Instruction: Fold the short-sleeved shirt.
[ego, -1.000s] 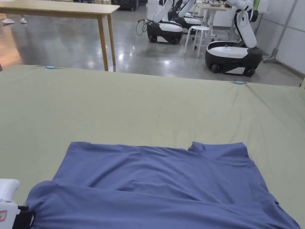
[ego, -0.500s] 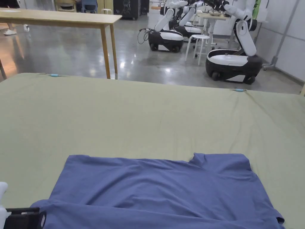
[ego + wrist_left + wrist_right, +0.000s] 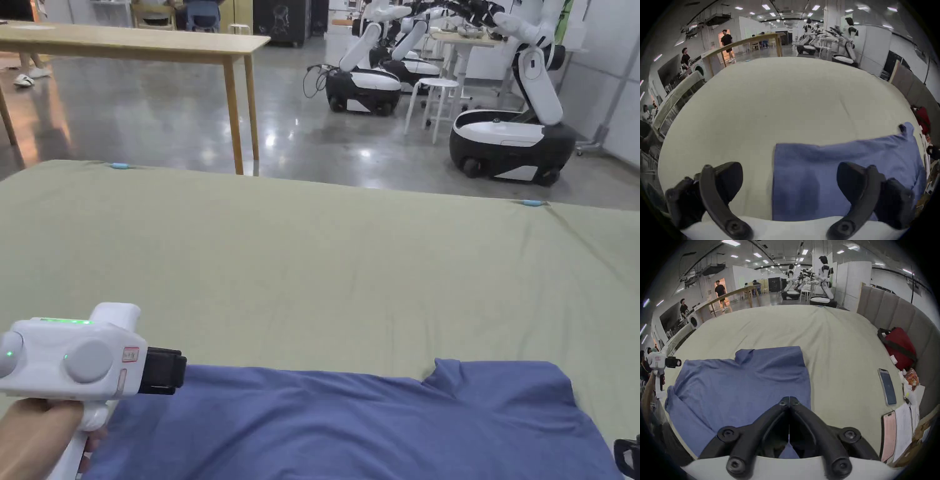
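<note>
A blue short-sleeved shirt (image 3: 350,425) lies flat on a bed covered with a green sheet (image 3: 312,262), collar notch toward the far side. My left gripper (image 3: 789,177) hovers over the shirt's (image 3: 826,170) left edge with its jaws wide apart and nothing between them. In the head view a hand holds the left gripper (image 3: 170,372) at the shirt's far left corner. My right gripper (image 3: 789,400) is shut over the near right part of the shirt (image 3: 737,386), with no cloth seen between its tips. The left gripper (image 3: 673,362) also appears far left there.
Two phones (image 3: 887,386), papers and a red bag (image 3: 899,347) lie along the bed's right side by a padded panel. Beyond the far edge stand a wooden table (image 3: 137,40), a white stool (image 3: 434,87) and wheeled robots (image 3: 512,134). People stand far left.
The head camera has tilted up, so the shirt sits lower in the picture. The left gripper has risen from the bottom left corner to the shirt's far left corner.
</note>
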### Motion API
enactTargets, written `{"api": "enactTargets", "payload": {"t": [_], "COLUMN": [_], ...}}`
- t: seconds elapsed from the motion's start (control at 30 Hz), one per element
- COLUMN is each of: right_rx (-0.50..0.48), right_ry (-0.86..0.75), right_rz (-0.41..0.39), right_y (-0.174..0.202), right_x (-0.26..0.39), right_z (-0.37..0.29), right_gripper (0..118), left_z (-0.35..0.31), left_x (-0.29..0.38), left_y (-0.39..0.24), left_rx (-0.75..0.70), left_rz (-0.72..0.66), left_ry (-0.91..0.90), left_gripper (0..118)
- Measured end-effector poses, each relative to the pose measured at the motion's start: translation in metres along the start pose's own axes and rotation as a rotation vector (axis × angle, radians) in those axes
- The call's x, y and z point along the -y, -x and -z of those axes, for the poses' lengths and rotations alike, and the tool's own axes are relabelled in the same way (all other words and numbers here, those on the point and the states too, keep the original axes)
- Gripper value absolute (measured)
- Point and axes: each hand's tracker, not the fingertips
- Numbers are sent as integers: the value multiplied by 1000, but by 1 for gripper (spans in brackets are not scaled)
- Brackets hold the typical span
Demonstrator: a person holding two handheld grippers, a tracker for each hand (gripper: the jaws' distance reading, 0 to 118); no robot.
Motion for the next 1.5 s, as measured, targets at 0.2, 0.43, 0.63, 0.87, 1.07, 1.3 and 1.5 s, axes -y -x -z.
{"api": "enactTargets", "payload": {"t": [0.2,0.43,0.63,0.87,1.07,1.3,1.5], "right_rx": [18,15,45,63,-25,-54,-86], "right_ry": [41,52,111,217,89,19,-39], "right_rz": [7,33,-17,-25,4,34,38], "right_y": [-14,-30,-25,-32,-23,-24,-22], "right_x": [-14,-35,-48,-37,-42,-34,9], "right_z": [34,62,97,130,62,-20,-88], "right_gripper": [1,43,114,70,3,3,3], "left_z": [42,22,27,26,-1,-71,-140], "left_x": [-8,-13,-13,-10,-6,17,64], "left_y": [-5,-11,-9,-12,-1,20,42], "left_rx": [-5,58,75,69,95,161,201], "left_rz": [39,71,50,56,24,8,7], "left_ry": [108,115,117,115,78,22,-41], "left_gripper": [92,1,1,1,1,1,1]}}
